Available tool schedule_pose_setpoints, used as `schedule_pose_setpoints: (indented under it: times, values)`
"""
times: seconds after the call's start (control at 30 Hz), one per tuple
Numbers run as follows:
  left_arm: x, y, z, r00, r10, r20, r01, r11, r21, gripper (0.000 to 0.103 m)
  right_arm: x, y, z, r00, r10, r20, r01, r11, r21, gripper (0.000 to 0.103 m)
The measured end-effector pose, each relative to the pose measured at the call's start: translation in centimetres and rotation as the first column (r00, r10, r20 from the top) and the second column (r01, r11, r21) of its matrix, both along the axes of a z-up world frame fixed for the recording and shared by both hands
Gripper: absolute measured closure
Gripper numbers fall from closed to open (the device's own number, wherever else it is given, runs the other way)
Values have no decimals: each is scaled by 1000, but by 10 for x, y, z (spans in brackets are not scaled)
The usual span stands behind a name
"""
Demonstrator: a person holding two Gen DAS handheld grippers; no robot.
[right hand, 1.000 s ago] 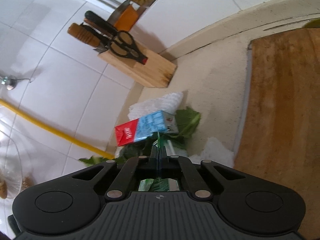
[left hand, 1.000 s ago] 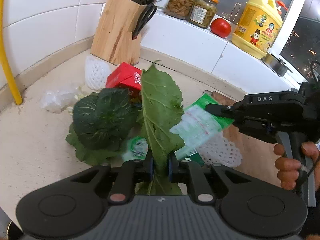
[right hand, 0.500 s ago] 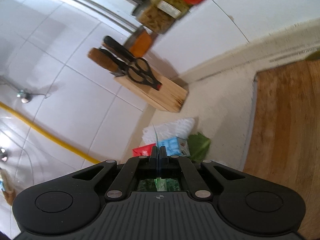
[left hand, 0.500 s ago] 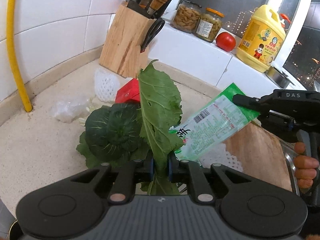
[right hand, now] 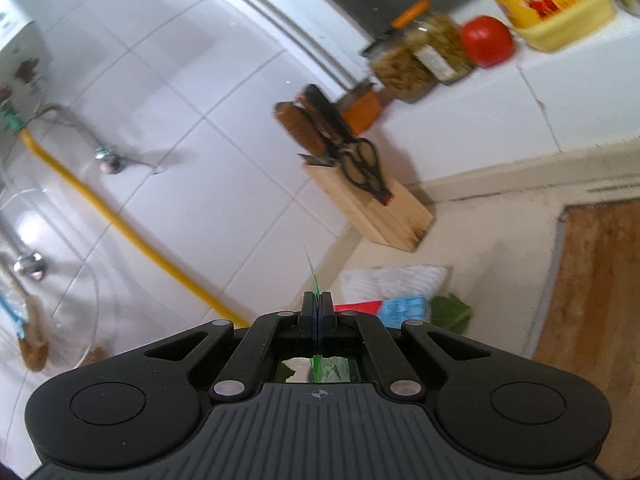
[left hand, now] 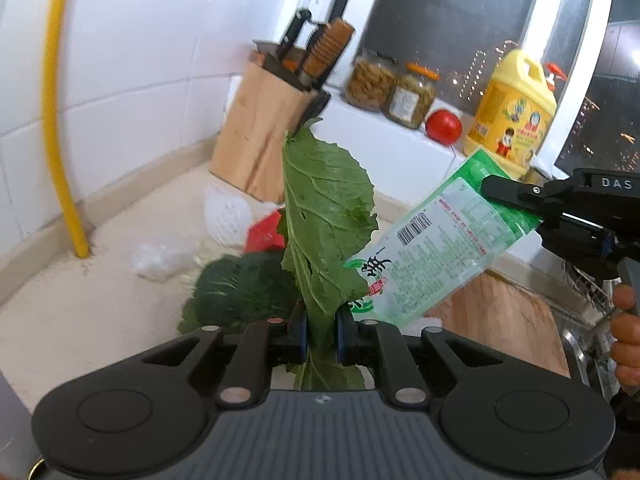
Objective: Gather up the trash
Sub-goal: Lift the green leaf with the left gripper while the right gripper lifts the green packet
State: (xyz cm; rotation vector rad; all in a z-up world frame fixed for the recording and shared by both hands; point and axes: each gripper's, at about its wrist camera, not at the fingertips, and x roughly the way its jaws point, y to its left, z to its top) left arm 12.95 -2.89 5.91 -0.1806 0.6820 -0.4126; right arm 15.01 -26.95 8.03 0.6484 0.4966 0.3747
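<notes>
— Green in both claws, look: the left claw (left hand: 322,330) is clamped on a leaf (left hand: 326,216) standing straight up in the middle of the left view, and the right claw (left hand: 490,189) at the right edge pinches the top of a wrapper (left hand: 432,252) that hangs slanting down toward the leaf.

— And in the right view?

— The right claw (right hand: 317,312) has its jaws fully together, only a thin green sliver of wrapper (right hand: 314,280) poking out between them.

— Is that all the trash?

— No. Lower centre-left, on the worktop (left hand: 80,312), there's a dark leafy heap (left hand: 244,292), a red carton (left hand: 266,234), white foam netting (left hand: 226,214) and a crumpled clear bag (left hand: 164,256).

— What could go wrong?

— I'd say the wrapper is slick and held by one edge; a quick swing could slip it free. The leaf is floppy and already torn, so it might rip. I can't see any bin, so the carry could be long.
</notes>
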Motion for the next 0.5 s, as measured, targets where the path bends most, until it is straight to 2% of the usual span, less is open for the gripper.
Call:
schedule_pose_setpoints:
  times: [0.5]
  values:
    - [-28,59,28,989,111,98,-109,994,-34,94,-12,74,34,988,130,83,-125,990,-68,102]
